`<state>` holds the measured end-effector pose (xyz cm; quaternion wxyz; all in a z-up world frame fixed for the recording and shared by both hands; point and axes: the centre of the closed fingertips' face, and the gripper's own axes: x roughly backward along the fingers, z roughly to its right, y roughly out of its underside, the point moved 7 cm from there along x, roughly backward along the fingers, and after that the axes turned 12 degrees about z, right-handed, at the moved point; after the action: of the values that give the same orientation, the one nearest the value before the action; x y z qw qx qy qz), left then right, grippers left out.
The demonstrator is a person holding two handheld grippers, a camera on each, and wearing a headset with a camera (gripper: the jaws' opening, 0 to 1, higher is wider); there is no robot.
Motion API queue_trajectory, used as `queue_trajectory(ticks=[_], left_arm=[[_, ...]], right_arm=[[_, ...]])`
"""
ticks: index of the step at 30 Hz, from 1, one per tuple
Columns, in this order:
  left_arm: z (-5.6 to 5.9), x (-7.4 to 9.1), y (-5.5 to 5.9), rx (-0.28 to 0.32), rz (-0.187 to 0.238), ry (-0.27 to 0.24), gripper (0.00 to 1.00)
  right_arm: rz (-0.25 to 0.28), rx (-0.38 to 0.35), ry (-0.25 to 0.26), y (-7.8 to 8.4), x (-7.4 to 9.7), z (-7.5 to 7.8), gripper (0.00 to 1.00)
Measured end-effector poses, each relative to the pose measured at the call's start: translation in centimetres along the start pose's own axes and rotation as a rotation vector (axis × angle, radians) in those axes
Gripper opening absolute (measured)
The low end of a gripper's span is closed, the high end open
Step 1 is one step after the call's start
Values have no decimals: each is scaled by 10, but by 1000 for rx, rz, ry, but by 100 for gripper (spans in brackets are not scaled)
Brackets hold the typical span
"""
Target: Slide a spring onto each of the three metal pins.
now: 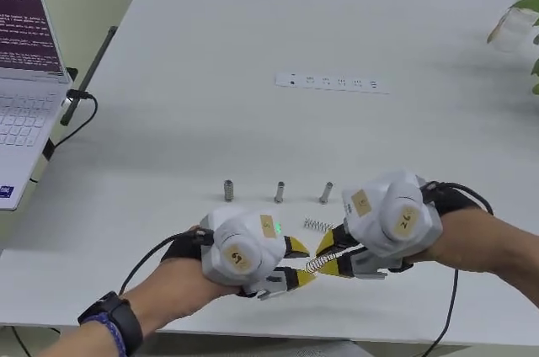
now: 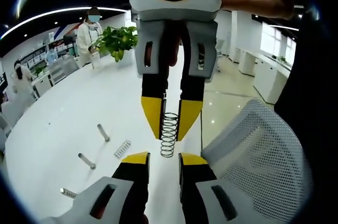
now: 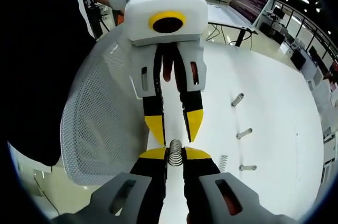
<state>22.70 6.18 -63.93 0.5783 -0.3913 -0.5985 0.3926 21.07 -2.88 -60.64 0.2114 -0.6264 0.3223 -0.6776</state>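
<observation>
Three short metal pins stand in a row on the white table: left pin [image 1: 228, 191], middle pin [image 1: 279, 192], right pin [image 1: 326, 193]. They also show as pins [image 2: 87, 161] and pins [image 3: 244, 133]. A loose spring [image 1: 317, 225] [image 2: 122, 148] [image 3: 223, 162] lies just in front of them. My right gripper [image 1: 330, 256] [image 3: 176, 154] is shut on a second spring [image 1: 318, 263] [image 2: 169, 134] [image 3: 175, 152], held near the table's front edge. My left gripper [image 1: 300, 263] [image 2: 163, 158] faces it tip to tip, open, with nothing between its jaws.
A laptop [image 1: 25, 79] and its cable sit at the table's left edge. A white power strip [image 1: 331, 82] lies beyond the pins. A plant [image 1: 526, 29] stands at the far right. A mesh chair [image 2: 259, 150] [image 3: 100, 129] is below the table's front edge.
</observation>
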Motion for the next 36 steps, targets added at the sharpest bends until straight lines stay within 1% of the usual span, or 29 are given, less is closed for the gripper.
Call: queue_trajectory(ticks=[4, 8, 10, 12, 17, 21, 25, 28, 31, 33, 36], left_arm=[[-3, 9, 6, 46, 12, -32, 17], [-4, 17, 10, 59, 8, -56, 17], [-6, 22, 13, 77, 13, -79, 18], [-8, 27, 13, 104, 29, -102, 18], [-11, 37, 18, 120, 30, -135, 19], [-16, 47, 21, 140, 38, -171, 20], [-20, 56, 24, 161, 41, -203, 22], [-23, 63, 27, 171, 45, -226, 23], [-27, 71, 30, 190, 52, -259, 24], [-30, 76, 31, 205, 62, -287, 27], [-33, 84, 33, 215, 67, -315, 27]], right_arm=[[1, -15, 9, 3, 1, 2, 8], [-4, -26, 16, 8, 2, 5, 8], [-5, -30, 22, 9, 3, 6, 8], [-4, -36, 24, 10, 4, 7, 8], [-12, -43, 25, 13, 3, 9, 8], [-10, -48, 30, 14, 3, 10, 8], [-22, -51, 37, 17, 2, 13, 8], [-25, -59, 40, 19, 2, 15, 8], [-35, -69, 50, 22, 2, 19, 8], [-39, -74, 54, 23, 2, 21, 8], [-44, -81, 63, 24, 2, 25, 8]])
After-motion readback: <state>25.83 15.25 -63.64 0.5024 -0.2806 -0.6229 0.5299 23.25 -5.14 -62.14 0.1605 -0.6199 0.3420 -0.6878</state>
